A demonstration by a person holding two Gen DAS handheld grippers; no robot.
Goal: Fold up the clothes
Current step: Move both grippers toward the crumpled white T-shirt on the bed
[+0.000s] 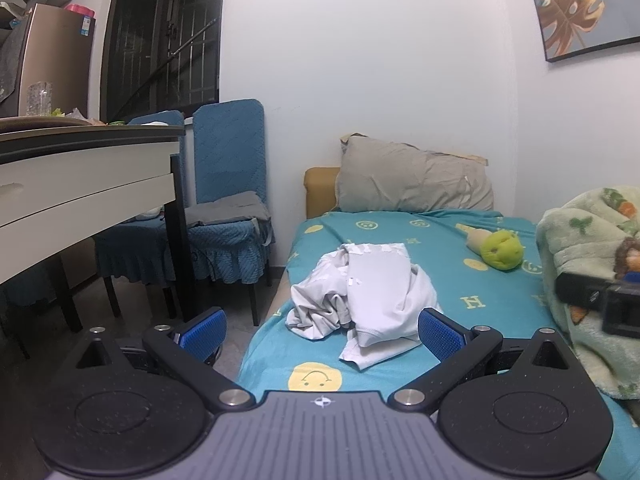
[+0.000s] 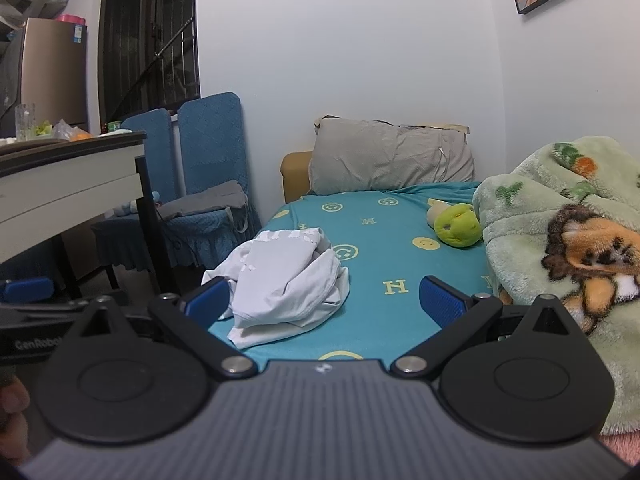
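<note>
A crumpled white garment (image 1: 368, 292) lies in a heap on the teal bed sheet (image 1: 452, 280), near the bed's left edge; it also shows in the right wrist view (image 2: 284, 280). My left gripper (image 1: 320, 332) is open and empty, held above the near end of the bed, short of the garment. My right gripper (image 2: 324, 300) is open and empty, to the right of the garment and a little back from it. The right gripper's body shows at the right edge of the left wrist view (image 1: 600, 300).
A grey pillow (image 1: 412, 176) leans at the bed head. A green plush toy (image 1: 500, 248) lies on the sheet. A bunched fleece blanket (image 2: 560, 232) fills the bed's right side. A white table (image 1: 80, 184) and blue-covered chairs (image 1: 228, 200) stand left of the bed.
</note>
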